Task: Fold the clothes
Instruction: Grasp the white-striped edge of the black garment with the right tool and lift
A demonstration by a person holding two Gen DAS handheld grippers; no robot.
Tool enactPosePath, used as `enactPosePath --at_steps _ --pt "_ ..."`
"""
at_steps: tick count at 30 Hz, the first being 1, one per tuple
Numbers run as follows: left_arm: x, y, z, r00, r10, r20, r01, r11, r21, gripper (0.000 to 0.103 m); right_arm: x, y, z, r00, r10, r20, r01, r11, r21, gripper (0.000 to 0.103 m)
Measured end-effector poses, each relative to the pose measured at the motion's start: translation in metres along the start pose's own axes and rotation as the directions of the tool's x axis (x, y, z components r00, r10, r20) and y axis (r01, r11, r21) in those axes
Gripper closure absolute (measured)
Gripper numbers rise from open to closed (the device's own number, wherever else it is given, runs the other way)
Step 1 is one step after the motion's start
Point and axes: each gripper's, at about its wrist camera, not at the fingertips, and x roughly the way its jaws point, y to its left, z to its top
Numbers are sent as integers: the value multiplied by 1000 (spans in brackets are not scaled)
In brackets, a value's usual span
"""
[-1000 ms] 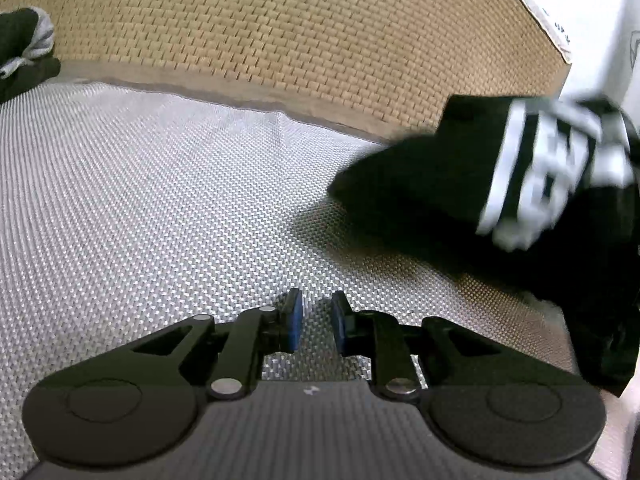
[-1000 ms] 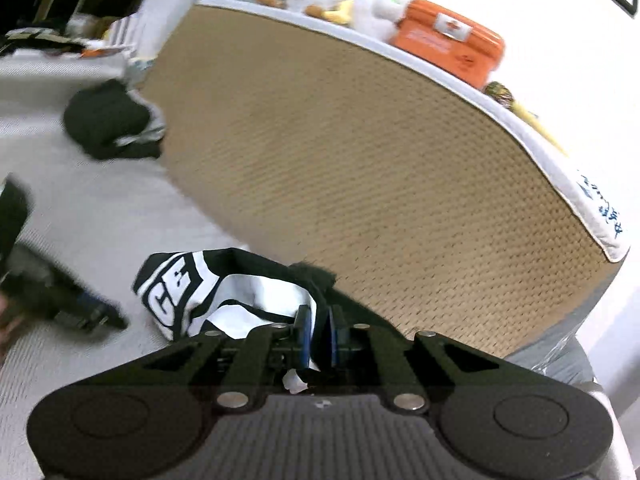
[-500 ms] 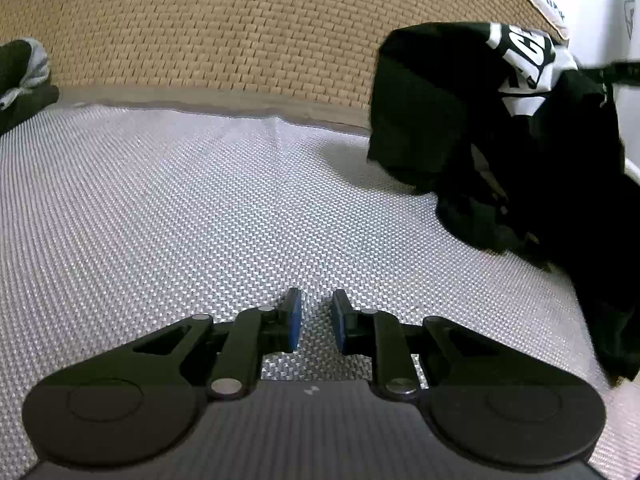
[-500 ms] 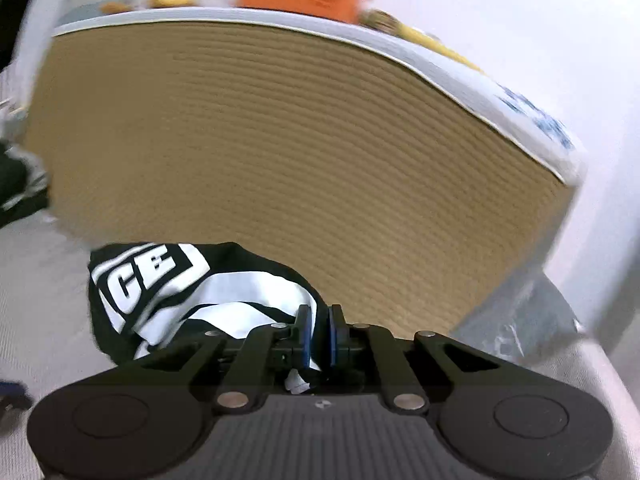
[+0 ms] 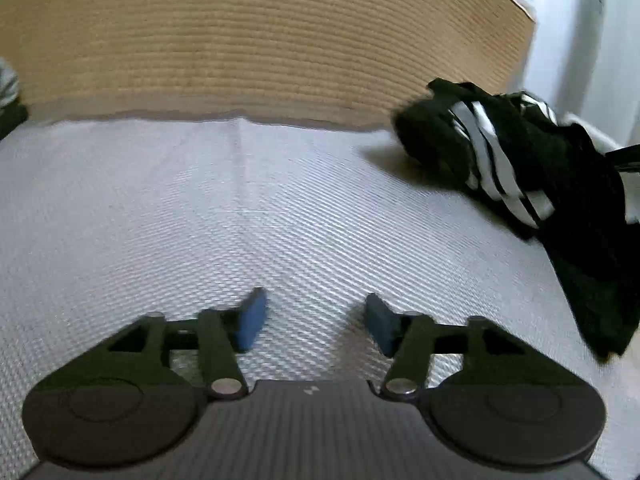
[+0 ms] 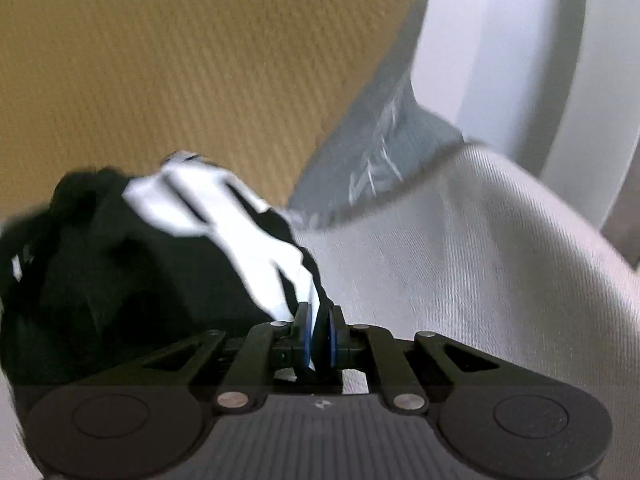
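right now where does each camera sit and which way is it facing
Left wrist: rides on the left tool, low over the grey woven sheet, facing the tan mattress side; its open blue-padded fingers show.
Right wrist: rides on the right tool, facing the same mattress's corner; its fingers are shut on the black and white garment.
Shared: the garment, mattress side and sheet.

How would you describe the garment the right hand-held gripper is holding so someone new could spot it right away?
Start at the tall tan woven panel standing behind the pale textured surface. At its right end lies a crumpled black garment with bold white stripes, pinched at one edge by the right hand-held gripper. It is the only striped black-and-white thing there.
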Motion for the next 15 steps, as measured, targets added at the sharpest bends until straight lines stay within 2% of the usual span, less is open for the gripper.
enactPosePath --at_steps 3,8,11,15 --pt "-1 -10 -4 1000 9 -20 -8 998 61 26 4 -10 -14 1000 6 -24 -5 998 57 93" --pt "-7 -15 -4 997 62 -37 -60 996 63 26 0 -13 -24 1000 3 -13 -1 992 123 93" --pt "-15 -14 -4 994 97 -48 -98 995 -23 26 -3 -14 -31 1000 -2 0 2 986 166 93" --pt "-11 -11 9 996 60 -58 -67 990 -124 27 -8 -10 -41 999 -14 29 9 988 157 93"
